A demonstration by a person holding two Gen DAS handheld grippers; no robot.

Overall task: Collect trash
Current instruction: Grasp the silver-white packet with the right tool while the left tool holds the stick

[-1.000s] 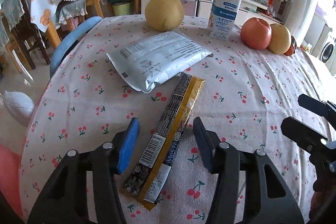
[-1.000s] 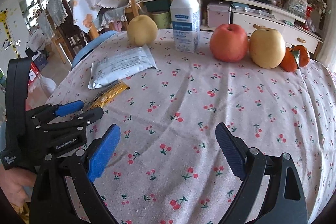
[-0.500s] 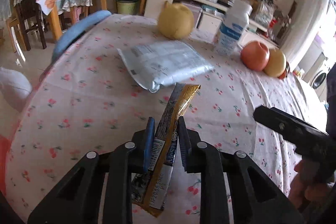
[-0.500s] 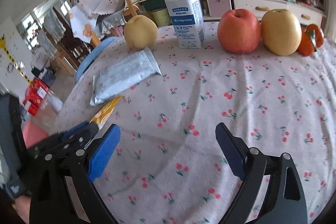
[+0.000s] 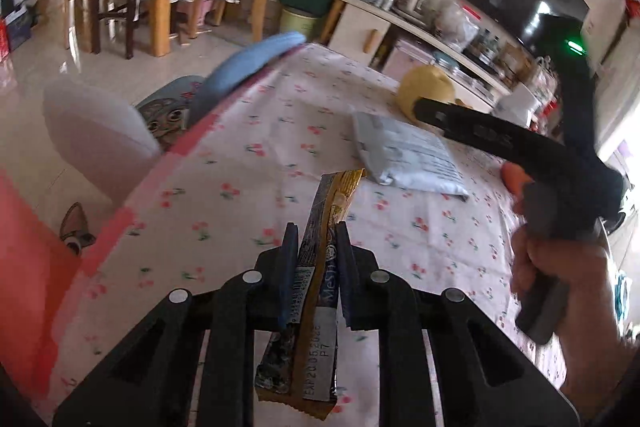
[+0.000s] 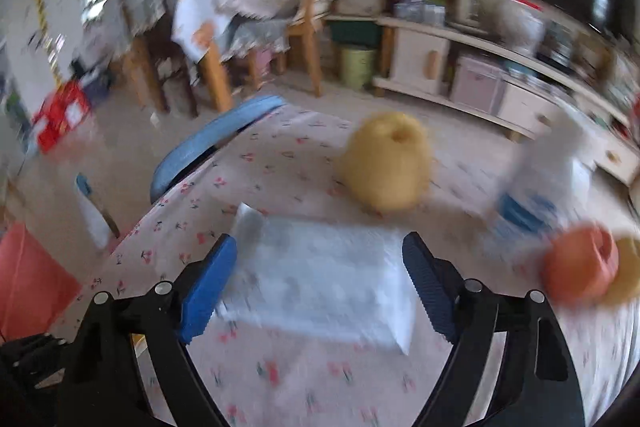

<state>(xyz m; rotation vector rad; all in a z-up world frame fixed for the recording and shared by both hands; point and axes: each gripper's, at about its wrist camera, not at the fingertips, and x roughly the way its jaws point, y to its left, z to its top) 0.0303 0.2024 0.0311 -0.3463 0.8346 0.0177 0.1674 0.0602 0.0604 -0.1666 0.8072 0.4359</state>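
My left gripper (image 5: 316,239) is shut on a long gold and black snack wrapper (image 5: 320,275), lifted off the cherry-print tablecloth (image 5: 240,187). A white plastic pouch (image 5: 404,155) lies flat further back on the table. In the right wrist view my right gripper (image 6: 320,267) hangs over that white pouch (image 6: 320,279), its jaws wide and closing, with the pouch between them and the pads apart from it. The right gripper's black body (image 5: 500,143) and the hand holding it show at the right of the left wrist view.
A yellow pear (image 6: 384,167), a white milk bottle (image 6: 540,187) and a red apple (image 6: 580,267) stand behind the pouch. A blue chair back (image 6: 216,143) meets the table's left edge. Something red (image 5: 24,247) lies below that edge, with chairs and a cluttered sideboard beyond.
My left gripper shut on the snack wrapper and lifted it, swinging left. My right gripper swept left across the table and now sits over the white pouch.
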